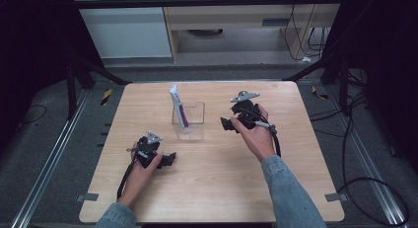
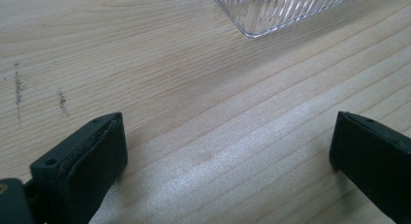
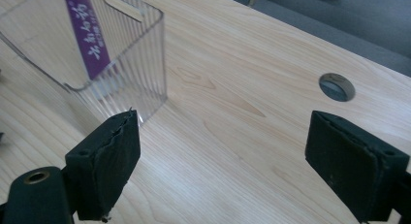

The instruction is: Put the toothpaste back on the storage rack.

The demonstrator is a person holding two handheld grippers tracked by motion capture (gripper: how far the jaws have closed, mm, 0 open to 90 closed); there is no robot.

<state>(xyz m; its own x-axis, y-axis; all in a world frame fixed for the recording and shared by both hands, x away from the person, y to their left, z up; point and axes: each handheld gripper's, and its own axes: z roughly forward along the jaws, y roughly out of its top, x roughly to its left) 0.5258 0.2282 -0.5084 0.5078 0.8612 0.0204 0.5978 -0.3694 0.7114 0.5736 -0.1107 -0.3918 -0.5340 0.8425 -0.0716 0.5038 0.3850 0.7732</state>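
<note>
Tube [image 1: 178, 107]: stood tilted inside the clear box [image 1: 189, 123], near the middle of the table [image 1: 217, 173].
Right gripper [image 1: 227, 124]: held just right of the box, jaws spread wide, nothing gripped.
Left gripper [image 1: 170, 159]: rested on the table, nearer the person than the box, jaws spread, nothing gripped.

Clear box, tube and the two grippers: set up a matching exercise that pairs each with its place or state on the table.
Column one:
1. clear box
2. tube
3. left gripper
4. right gripper

Column two:
A. open, to the right of the box
B. leaning inside the box
C. open, near the table's front left
D. standing mid-table

Pairs: 1-D, 2-B, 3-C, 4-A
</note>
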